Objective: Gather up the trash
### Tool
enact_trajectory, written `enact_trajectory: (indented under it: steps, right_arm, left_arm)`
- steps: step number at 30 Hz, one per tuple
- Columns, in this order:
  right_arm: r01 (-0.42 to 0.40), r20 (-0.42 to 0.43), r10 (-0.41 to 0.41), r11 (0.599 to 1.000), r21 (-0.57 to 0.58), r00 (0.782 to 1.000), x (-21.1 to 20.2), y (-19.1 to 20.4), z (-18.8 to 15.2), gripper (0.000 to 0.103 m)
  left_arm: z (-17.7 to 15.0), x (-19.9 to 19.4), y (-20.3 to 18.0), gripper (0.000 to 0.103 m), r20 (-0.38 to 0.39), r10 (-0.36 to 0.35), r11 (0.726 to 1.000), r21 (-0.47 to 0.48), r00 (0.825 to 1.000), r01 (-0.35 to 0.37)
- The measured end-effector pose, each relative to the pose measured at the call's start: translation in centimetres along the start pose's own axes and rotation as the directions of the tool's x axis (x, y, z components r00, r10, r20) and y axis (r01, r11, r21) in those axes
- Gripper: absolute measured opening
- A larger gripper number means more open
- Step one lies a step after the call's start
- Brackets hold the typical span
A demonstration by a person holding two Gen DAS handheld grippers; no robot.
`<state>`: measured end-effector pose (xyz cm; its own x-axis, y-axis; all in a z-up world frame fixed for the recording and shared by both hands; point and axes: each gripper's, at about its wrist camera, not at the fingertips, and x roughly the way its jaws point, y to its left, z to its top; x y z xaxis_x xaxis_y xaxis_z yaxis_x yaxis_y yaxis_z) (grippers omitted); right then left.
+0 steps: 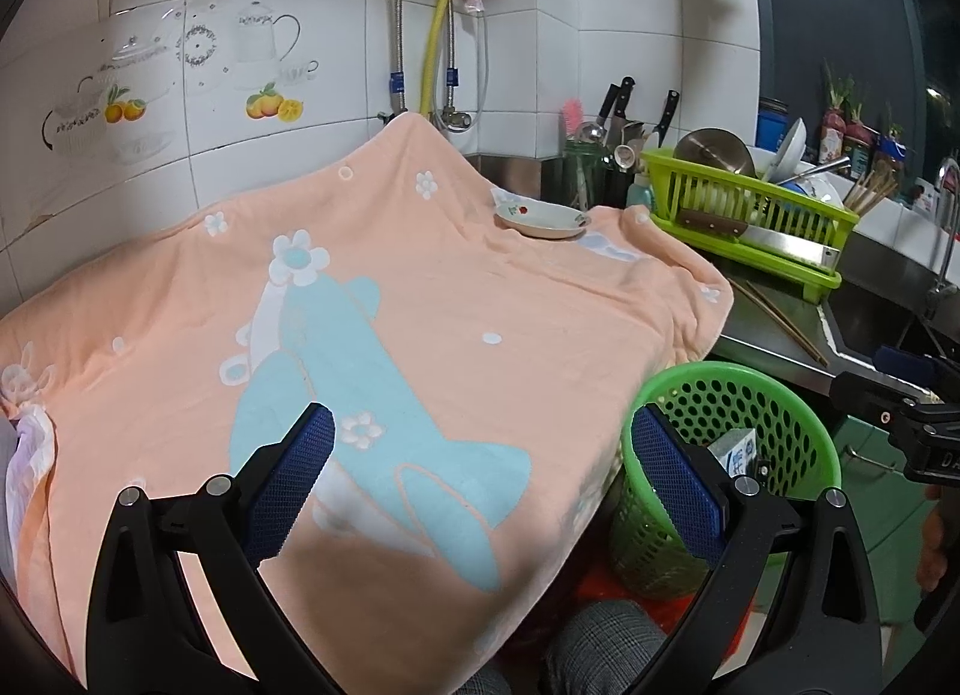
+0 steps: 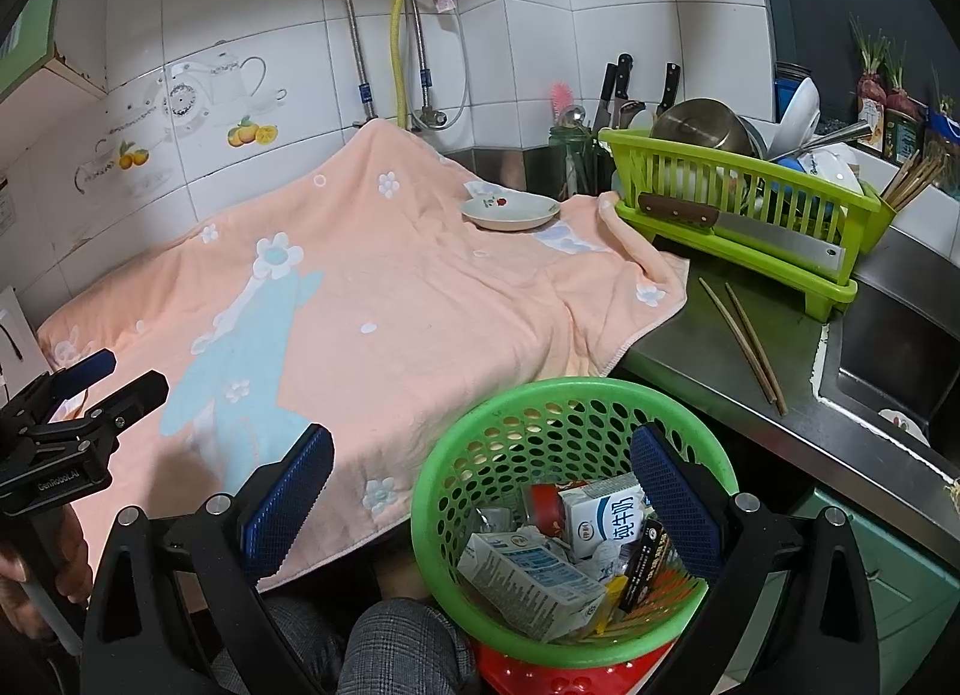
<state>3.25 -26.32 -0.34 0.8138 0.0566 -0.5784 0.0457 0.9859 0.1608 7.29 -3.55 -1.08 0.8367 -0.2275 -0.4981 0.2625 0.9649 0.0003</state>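
Cartons fill my green basket (image 2: pixel 576 521) at 6 o'clock. One milk carton (image 2: pixel 606 518) stands upright, reading "纯牛奶"; a second carton (image 2: pixel 528 581) lies on its side, long axis running 10 to 4 o'clock, print too small to read. My right gripper (image 2: pixel 480 497) gapes wide above, holding nothing. My left gripper (image 1: pixel 483 479), stamped "GenRoboAI", hangs wide and empty over the towel (image 1: pixel 420 305).

Dish (image 2: pixel 510 211) on towel (image 2: pixel 384 287), beside dish rack (image 2: pixel 744 197)
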Motion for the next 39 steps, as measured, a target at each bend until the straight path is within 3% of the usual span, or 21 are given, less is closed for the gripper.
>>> enact_trajectory:
  steps: [39]
  right_arm:
    - [-0.003,-0.008,0.003,1.000,0.000,1.000,0.12,0.33,0.00,0.096]
  left_arm:
    - [-0.42,0.36,0.05,0.098,-0.005,0.006,1.000,-0.004,1.000,-0.006]
